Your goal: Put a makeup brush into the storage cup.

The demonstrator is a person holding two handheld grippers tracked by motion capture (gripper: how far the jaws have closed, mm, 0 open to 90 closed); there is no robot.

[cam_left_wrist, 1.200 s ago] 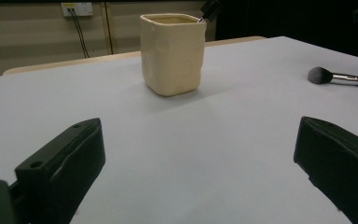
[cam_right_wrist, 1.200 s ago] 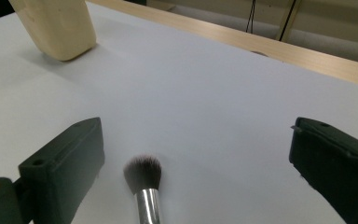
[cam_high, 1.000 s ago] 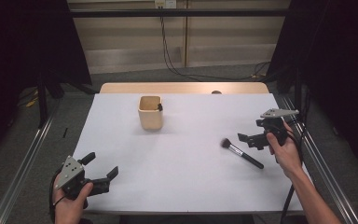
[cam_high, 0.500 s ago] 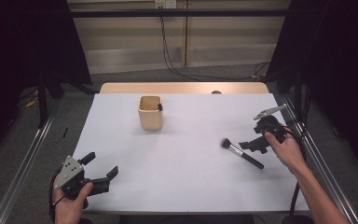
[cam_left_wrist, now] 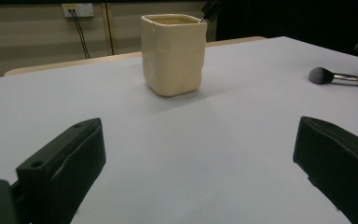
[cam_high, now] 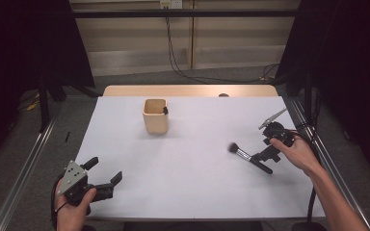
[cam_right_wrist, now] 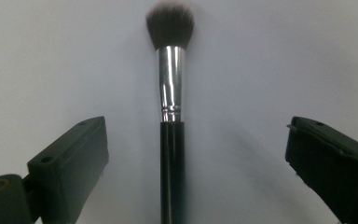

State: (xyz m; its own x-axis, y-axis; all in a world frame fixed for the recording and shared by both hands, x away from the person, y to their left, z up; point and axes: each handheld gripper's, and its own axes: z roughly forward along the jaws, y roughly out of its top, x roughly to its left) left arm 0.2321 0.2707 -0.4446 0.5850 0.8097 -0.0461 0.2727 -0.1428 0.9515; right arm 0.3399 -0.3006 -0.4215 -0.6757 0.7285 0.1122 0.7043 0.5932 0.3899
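Observation:
A makeup brush [cam_high: 250, 159] with dark bristles, a silver ferrule and a black handle lies flat on the white table, right of centre. My right gripper [cam_high: 266, 157] hovers over its handle end, open, and the brush [cam_right_wrist: 171, 112] runs straight up between the two jaws without touching either. A cream square cup [cam_high: 154, 115] stands upright at the back centre with a small dark item at its rim. My left gripper [cam_high: 105, 177] rests open near the front left corner, pointing at the cup [cam_left_wrist: 174, 53], with the brush [cam_left_wrist: 340, 78] far off to its right.
The white sheet [cam_high: 183, 183] covers most of a wooden table whose bare strip [cam_high: 188, 90] shows at the back. Metal rails [cam_high: 24, 166] run along both sides. Cables hang from a wall socket [cam_high: 171, 4] behind the table.
My right gripper has come down and forward from above the table's right edge to straddle the brush handle. The left gripper, cup and brush have stayed put.

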